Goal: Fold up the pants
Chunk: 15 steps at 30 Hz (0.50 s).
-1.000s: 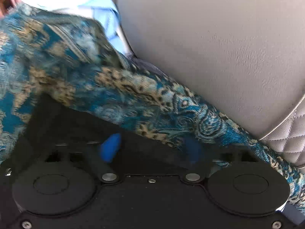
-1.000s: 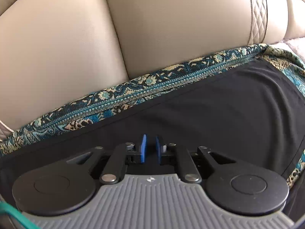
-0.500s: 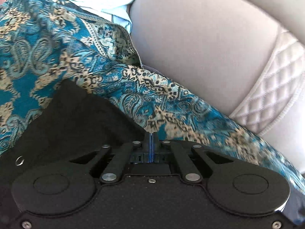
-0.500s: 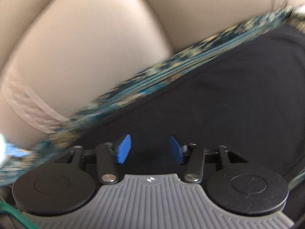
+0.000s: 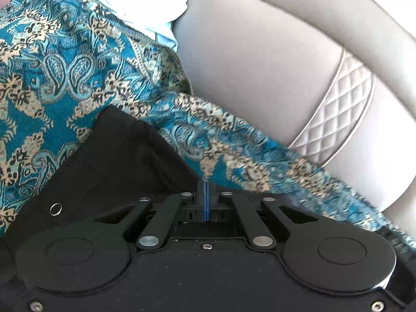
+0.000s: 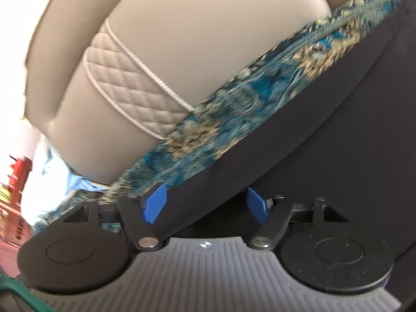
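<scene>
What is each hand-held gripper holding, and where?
The left hand-held gripper is shut at the black pants' edge; cloth between its pads cannot be seen. The right hand-held gripper is open, holding nothing.

Left claw (image 5: pixel 206 197) closed, blue pads together at the edge of the black pants (image 5: pixel 117 156). Pants lie on a teal patterned cloth (image 5: pixel 65 78); beige cushion (image 5: pixel 260 65) behind.

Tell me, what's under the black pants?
The black pants lie on a blue-and-tan paisley cloth spread over the beige leather sofa. Whatever lies directly beneath the pants stays covered.
</scene>
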Motion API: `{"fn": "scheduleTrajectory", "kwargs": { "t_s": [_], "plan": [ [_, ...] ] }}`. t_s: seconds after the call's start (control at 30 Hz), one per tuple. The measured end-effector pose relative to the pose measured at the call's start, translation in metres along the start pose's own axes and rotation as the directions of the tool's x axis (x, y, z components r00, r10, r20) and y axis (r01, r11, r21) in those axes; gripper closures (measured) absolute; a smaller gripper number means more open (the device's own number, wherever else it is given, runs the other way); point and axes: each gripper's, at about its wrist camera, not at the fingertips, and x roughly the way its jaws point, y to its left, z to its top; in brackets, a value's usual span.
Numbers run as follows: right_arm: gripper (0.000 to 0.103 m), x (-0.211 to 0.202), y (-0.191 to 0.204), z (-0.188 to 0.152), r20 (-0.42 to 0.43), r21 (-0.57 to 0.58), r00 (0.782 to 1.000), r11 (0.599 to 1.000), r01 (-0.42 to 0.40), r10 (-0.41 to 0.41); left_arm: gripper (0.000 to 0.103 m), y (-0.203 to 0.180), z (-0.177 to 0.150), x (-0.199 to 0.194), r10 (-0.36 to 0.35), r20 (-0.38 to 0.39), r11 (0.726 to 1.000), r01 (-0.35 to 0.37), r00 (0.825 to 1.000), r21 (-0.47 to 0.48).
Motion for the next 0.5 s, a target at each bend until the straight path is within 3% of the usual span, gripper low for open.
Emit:
{"fn": "scheduleTrajectory", "kwargs": {
  "t_s": [0.1,0.17,0.2,0.23,0.3,0.37,0.5],
  "plan": [
    [0.033,0.0,-0.006,-0.021,0.048,0.07,0.995,0.994,-0.09,0.086,0.103,0.0,0.002,-0.011,-0.028,0.009,1.0,0.028,1.0,-0.013],
    [0.048,0.007,-0.007,-0.026,0.062,0.097,0.994,0.99,-0.098,0.092,0.103,0.001,0.002,-0.015,-0.036,0.014,0.999,0.036,0.999,-0.005],
    [0.069,0.011,-0.006,-0.025,0.073,0.109,0.995,0.991,-0.08,0.072,0.103,0.001,0.001,-0.016,-0.038,0.012,0.999,0.038,0.999,-0.005],
    [0.098,0.015,-0.006,-0.022,0.073,0.124,0.996,0.991,-0.058,0.05,0.103,0.003,0.0,-0.016,-0.04,0.008,0.999,0.04,0.999,-0.006],
    [0.099,0.023,-0.009,-0.016,0.072,0.152,0.997,0.988,-0.025,0.014,0.102,0.006,-0.002,-0.013,-0.044,-0.008,0.999,0.044,0.999,-0.019],
    [0.099,0.019,-0.009,-0.016,0.11,0.134,0.994,0.99,-0.041,0.026,0.102,0.01,-0.007,-0.012,-0.061,-0.028,0.998,0.06,0.998,-0.029],
    [0.099,-0.029,0.012,-0.031,0.229,-0.081,0.973,0.997,-0.003,0.022,0.102,0.017,-0.025,-0.028,-0.119,-0.009,0.993,0.119,0.993,-0.012]
  ]
}}
